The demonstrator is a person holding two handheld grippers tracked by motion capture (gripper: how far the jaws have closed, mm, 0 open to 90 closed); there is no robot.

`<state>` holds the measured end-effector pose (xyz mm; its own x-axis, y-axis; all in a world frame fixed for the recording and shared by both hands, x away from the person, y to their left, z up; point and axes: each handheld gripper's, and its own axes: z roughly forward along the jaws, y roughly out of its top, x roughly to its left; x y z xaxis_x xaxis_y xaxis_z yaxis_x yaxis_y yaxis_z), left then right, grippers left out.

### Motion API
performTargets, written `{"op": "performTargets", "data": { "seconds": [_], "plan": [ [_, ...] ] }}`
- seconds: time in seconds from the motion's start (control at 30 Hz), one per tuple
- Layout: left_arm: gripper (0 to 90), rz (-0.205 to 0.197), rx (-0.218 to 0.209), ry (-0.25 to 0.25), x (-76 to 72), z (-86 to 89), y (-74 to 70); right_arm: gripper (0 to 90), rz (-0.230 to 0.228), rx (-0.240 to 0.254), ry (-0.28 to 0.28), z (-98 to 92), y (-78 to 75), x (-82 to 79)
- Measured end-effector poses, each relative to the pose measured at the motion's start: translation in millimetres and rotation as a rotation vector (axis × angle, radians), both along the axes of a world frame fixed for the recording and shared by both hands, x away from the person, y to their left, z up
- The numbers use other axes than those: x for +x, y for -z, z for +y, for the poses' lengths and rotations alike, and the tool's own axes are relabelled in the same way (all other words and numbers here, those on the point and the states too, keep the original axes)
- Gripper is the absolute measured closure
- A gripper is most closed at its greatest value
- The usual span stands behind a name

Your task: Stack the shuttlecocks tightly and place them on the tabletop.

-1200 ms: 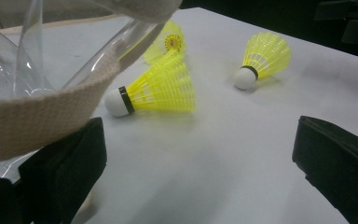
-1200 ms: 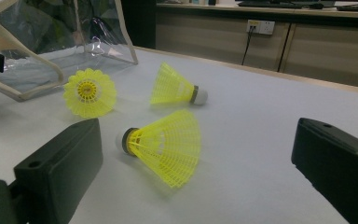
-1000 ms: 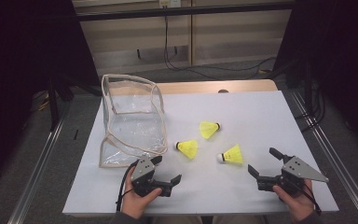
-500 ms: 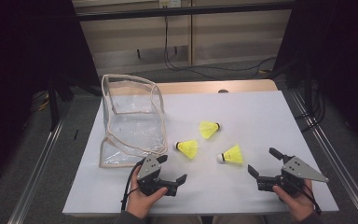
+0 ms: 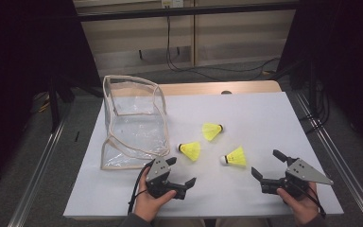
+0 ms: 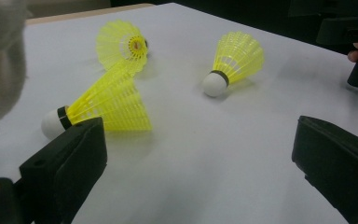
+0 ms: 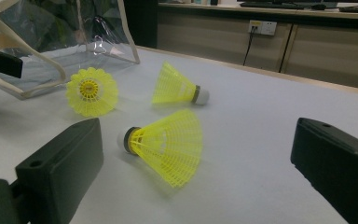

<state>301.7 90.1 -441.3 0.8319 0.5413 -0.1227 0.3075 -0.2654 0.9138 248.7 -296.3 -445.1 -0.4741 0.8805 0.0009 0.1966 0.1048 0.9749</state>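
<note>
Lying on the white table (image 5: 264, 118), three yellow shuttlecocks sit loosely grouped around the middle of the high view: the left shuttlecock (image 5: 190, 150) just right of the clear bag (image 5: 132, 123), the far shuttlecock (image 5: 212, 130) above and right of it, and the right shuttlecock (image 5: 235, 157) lower and further right. The bag stands at centre left of that frame, its cream-edged mouth tipped toward the shuttlecocks. At the lower middle of the high view the left gripper (image 5: 182, 172) hovers with its jaws spread wide and nothing between them, pointing toward the right; in the left gripper view the left shuttlecock (image 6: 103, 103) lies just above the left-hand jaw, apart from it, white cork toward the frame's left. At the lower right of the high view the right gripper (image 5: 267, 164) is likewise spread wide and empty, and in the right gripper view the right shuttlecock (image 7: 168, 142) rests on the table between and beyond its jaws, untouched.
</note>
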Motion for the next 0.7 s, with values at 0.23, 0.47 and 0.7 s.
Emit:
{"op": "performTargets", "data": {
  "seconds": [0.23,0.47,0.7],
  "plan": [
    [3.2,-0.003,0.008,0.018,0.9,-10.3,0.4,2.0,-0.004,-0.011,-0.002,0.4,-0.5,-0.5],
    [3.2,-0.001,0.013,0.025,2.8,-19.8,-0.2,2.0,-0.002,-0.011,-0.001,0.0,-0.5,-0.8],
    [3.3,-0.003,0.016,0.027,5.5,-27.5,-0.2,2.0,0.000,-0.012,0.001,-0.2,-0.4,-1.1]
  ]
}}
